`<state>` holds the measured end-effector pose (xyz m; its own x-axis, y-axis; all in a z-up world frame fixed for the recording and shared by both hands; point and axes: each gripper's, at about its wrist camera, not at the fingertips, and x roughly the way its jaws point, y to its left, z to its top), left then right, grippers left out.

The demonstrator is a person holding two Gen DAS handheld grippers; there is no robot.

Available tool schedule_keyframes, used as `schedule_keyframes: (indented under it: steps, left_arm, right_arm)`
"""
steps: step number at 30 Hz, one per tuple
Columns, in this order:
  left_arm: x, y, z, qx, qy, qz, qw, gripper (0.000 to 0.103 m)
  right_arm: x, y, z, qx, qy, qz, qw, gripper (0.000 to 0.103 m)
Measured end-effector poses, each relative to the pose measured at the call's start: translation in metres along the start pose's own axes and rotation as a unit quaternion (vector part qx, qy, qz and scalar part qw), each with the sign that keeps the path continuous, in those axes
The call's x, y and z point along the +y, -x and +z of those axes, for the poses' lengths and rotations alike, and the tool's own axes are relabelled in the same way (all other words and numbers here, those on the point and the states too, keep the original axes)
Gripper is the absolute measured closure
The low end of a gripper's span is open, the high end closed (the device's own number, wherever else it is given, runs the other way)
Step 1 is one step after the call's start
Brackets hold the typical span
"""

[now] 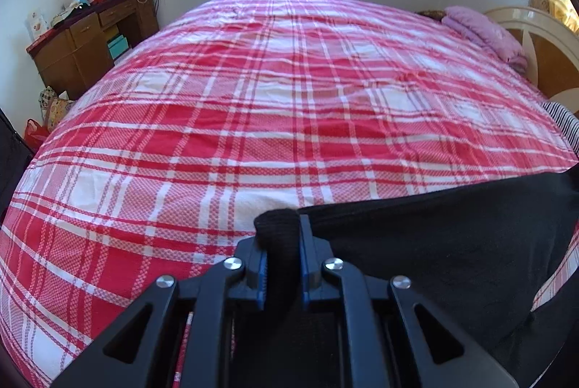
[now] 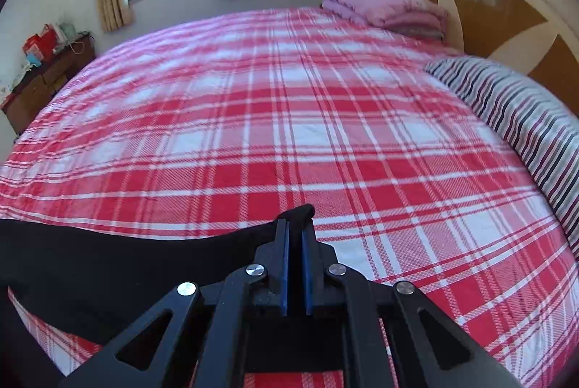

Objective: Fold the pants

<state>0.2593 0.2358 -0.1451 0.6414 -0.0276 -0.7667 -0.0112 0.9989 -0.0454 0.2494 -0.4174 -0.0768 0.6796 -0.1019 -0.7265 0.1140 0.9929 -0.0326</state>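
Red-and-white plaid bedspread [image 1: 253,91] fills the room, and above its near edge the left gripper [image 1: 282,232] and right gripper [image 2: 295,225] each clench a corner of the black pants [image 1: 434,243], probably stretching them flat for folding.

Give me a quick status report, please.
Left gripper shut on black pants. Right gripper shut on them too. Plaid bed ahead unobstructed.
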Motion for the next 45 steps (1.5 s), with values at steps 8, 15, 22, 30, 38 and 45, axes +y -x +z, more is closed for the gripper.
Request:
schedule_keyframes:
  steps: [8, 15, 22, 30, 38, 45]
  left_arm:
    - [0.001, 0.032, -0.005, -0.069, 0.005, -0.022, 0.9974, 0.088]
    - [0.007, 0.058, -0.016, -0.100, 0.015, -0.046, 0.9938, 0.088]
    - [0.014, 0.086, -0.043, -0.126, 0.024, -0.062, 0.9898, 0.088]
    - [0.024, 0.104, -0.084, -0.133, 0.036, -0.076, 0.9875, 0.088]
    - [0.028, 0.115, -0.128, -0.132, 0.025, -0.094, 0.9864, 0.088]
    - [0.030, 0.117, -0.160, -0.123, 0.002, -0.086, 0.9887, 0.081]
  right_arm:
    - [-0.001, 0.074, -0.015, -0.095, -0.007, 0.044, 0.995, 0.097]
    - [-0.015, 0.130, -0.054, -0.152, -0.020, 0.080, 0.985, 0.097]
    - [-0.028, 0.167, -0.102, -0.182, -0.037, 0.109, 0.977, 0.097]
    - [-0.054, 0.189, -0.149, -0.188, -0.072, 0.114, 0.973, 0.097]
    - [-0.074, 0.193, -0.186, -0.167, -0.087, 0.100, 0.977, 0.097]
    - [-0.089, 0.183, -0.218, -0.132, -0.091, 0.062, 0.985, 0.097]
